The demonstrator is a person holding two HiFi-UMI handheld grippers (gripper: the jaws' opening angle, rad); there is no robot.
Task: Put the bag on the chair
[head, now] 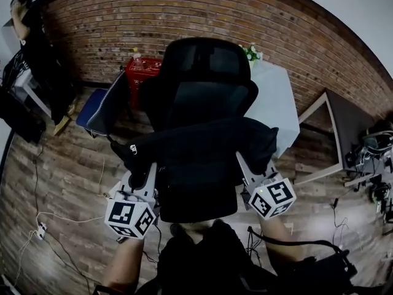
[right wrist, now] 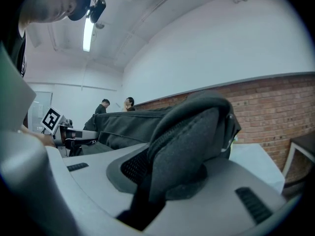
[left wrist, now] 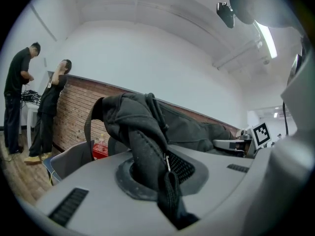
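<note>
Brick wall (head: 153,11) backs an office chair (head: 206,66); over it, left gripper (head: 146,172) and right gripper (head: 247,165) jaws each pinch the black bag (head: 202,143).

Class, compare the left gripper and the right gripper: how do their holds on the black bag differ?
The left gripper pinches a thin, crumpled fold of fabric; the right gripper clamps a thick padded strap. The left gripper takes the left end of the bag, the right gripper its right end. Both are shut on the bag, holding it before the backrest of the chair.
</note>
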